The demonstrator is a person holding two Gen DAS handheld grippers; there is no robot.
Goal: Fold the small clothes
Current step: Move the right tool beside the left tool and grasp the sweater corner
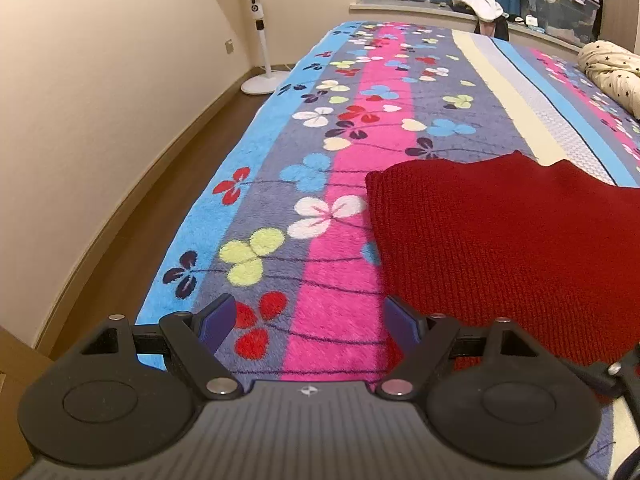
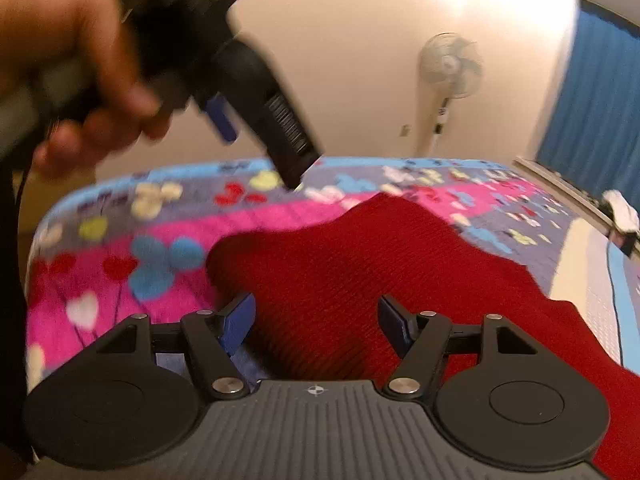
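A dark red knitted garment [image 1: 504,252] lies on the flowered fleece blanket [image 1: 328,184] of a bed. My left gripper [image 1: 310,322] is open and empty, low over the blanket, just left of the garment's near edge. In the right wrist view the garment [image 2: 360,272] fills the middle. My right gripper [image 2: 316,320] is open and empty, just above the garment's near part. The left gripper [image 2: 224,116], held in a hand, shows blurred at the upper left of that view, above the blanket [image 2: 120,240].
A white standing fan [image 1: 256,20] stands on the wooden floor [image 1: 160,184] left of the bed. A star-print duvet [image 1: 612,72] lies bunched at the far right. A windowsill with clothes [image 1: 480,4] and a storage box [image 1: 560,0] lies beyond the bed.
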